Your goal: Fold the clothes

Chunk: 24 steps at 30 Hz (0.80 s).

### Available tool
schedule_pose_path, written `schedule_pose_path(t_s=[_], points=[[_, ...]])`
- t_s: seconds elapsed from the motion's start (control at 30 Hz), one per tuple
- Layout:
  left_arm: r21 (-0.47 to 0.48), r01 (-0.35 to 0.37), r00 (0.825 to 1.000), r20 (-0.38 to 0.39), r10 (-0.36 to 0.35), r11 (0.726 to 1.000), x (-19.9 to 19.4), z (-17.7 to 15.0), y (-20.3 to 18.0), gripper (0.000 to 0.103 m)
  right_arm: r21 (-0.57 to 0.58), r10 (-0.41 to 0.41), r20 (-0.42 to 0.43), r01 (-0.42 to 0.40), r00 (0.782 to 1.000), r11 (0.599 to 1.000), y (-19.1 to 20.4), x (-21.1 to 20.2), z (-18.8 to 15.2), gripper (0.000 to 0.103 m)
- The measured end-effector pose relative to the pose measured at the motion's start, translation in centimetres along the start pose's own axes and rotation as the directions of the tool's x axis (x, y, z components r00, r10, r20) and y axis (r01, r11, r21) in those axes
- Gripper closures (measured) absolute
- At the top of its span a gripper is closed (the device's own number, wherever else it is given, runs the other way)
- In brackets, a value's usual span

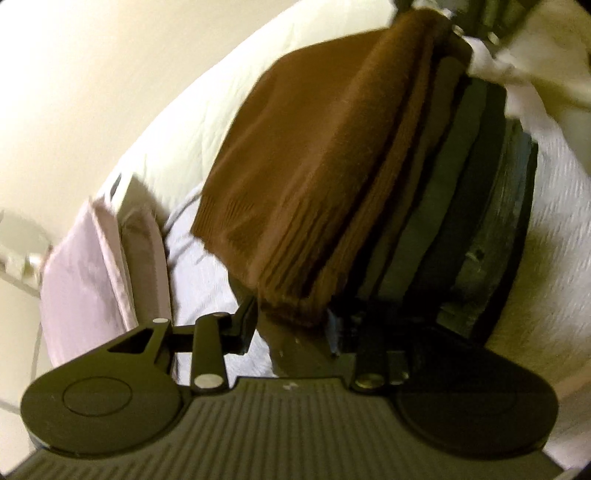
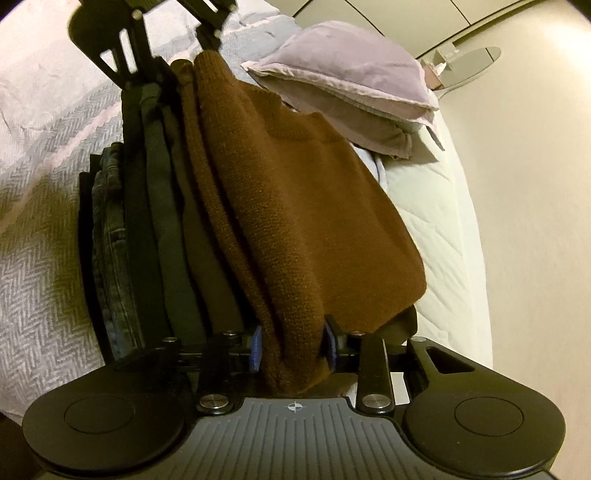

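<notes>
A folded brown knitted sweater (image 1: 314, 155) (image 2: 303, 206) lies on top of a stack of dark folded clothes (image 1: 461, 206) (image 2: 155, 221) on the bed. My left gripper (image 1: 295, 332) is shut on the sweater's near folded edge in the left wrist view. At the opposite end my right gripper (image 2: 293, 350) pinches the sweater's thick fold, with a blue pad (image 2: 256, 350) pressing in on each side. The left gripper (image 2: 184, 62) also shows at the far end in the right wrist view. The right gripper (image 1: 469, 33) is a dark blur at the top of the left wrist view.
The stack rests on a grey-white herringbone blanket (image 2: 37, 258) (image 1: 554, 184) over a white quilted mattress (image 1: 177, 122) (image 2: 436, 206). A lilac pillow (image 1: 85, 280) (image 2: 347, 85) lies beside the stack. A round glass side table (image 2: 476, 62) stands beyond the bed's edge.
</notes>
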<state>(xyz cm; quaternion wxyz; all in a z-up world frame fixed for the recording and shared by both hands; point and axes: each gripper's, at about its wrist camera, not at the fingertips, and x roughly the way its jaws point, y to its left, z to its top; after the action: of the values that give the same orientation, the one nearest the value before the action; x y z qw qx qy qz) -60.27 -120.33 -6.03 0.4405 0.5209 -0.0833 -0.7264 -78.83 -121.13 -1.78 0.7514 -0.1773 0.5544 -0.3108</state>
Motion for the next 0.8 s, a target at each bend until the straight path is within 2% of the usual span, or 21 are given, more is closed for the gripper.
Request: schedule_pose_path(t_s=[0.1, 0.23, 0.3, 0.37, 0.43, 0.5, 0.57, 0.63, 0.67, 0.7, 0.77, 0.8], points=[[-0.094, -0.002, 1.000, -0.023, 0.000, 0.996, -1.3, -0.1, 0.7, 0.068, 0.048, 0.003, -0.009, -0.002, 1.000, 0.999, -0.2, -1.0, -0.2, 0.065], [-0.181, 0.000, 0.999, -0.042, -0.008, 0.983, -2.6, -0.7, 1.4, 0.068, 0.161, 0.021, -0.037, -0.015, 0.999, 0.987, -0.6, -2.8, -0.7, 0.063], [-0.223, 0.000, 0.999, -0.049, -0.012, 0.975, -2.5, 2.2, 0.2, 0.066, 0.253, 0.045, -0.042, -0.033, 0.998, 0.967, -0.9, -3.9, -1.1, 0.063], [-0.288, 0.011, 0.998, -0.051, -0.027, 0.957, -3.1, 1.3, 1.3, 0.063, 0.361, 0.073, -0.040, -0.054, 0.997, 0.931, -1.1, -4.8, -1.3, 0.062], [-0.370, 0.025, 0.998, -0.049, -0.046, 0.929, -4.3, 0.6, 1.1, 0.061, 0.467, 0.104, -0.036, -0.076, 0.994, 0.881, -1.1, -5.5, -1.5, 0.061], [-0.431, 0.036, 0.997, -0.051, -0.064, 0.902, -4.5, 0.4, 1.2, 0.060, 0.575, 0.138, -0.026, -0.098, 0.990, 0.812, -1.0, -6.2, -1.7, 0.059], [-0.487, 0.045, 0.996, -0.050, -0.079, 0.872, -5.0, 0.1, 1.3, 0.057, 0.681, 0.173, -0.010, -0.120, 0.985, 0.722, -0.9, -6.9, -2.0, 0.056], [-0.542, 0.054, 0.994, -0.047, -0.094, 0.839, -6.1, -0.2, 1.2, 0.046, 0.768, 0.194, 0.005, -0.128, 0.981, 0.627, -0.6, -7.8, -2.1, 0.052], [-0.566, 0.056, 0.995, -0.041, -0.096, 0.823, -7.6, -0.5, 0.8, 0.044, 0.801, 0.198, 0.010, -0.127, 0.980, 0.585, -0.3, -8.3, -2.1, 0.045], [-0.588, 0.060, 0.994, -0.036, -0.100, 0.806, -8.9, -0.8, 0.4, 0.038, 0.823, 0.192, 0.011, -0.118, 0.981, 0.556, 0.0, -9.0, -2.0, 0.035], [-0.633, 0.067, 0.993, -0.030, -0.111, 0.772, -10.9, -1.3, -0.1, 0.030, 0.862, 0.178, 0.010, -0.099, 0.984, 0.497, 0.8, -10.2, -1.7, 0.024], [-0.661, 0.069, 0.993, -0.029, -0.117, 0.747, -11.6, -1.6, -0.2, 0.023, 0.876, 0.171, 0.008, -0.089, 0.985, 0.475, 1.4, -10.7, -1.4, 0.022]])
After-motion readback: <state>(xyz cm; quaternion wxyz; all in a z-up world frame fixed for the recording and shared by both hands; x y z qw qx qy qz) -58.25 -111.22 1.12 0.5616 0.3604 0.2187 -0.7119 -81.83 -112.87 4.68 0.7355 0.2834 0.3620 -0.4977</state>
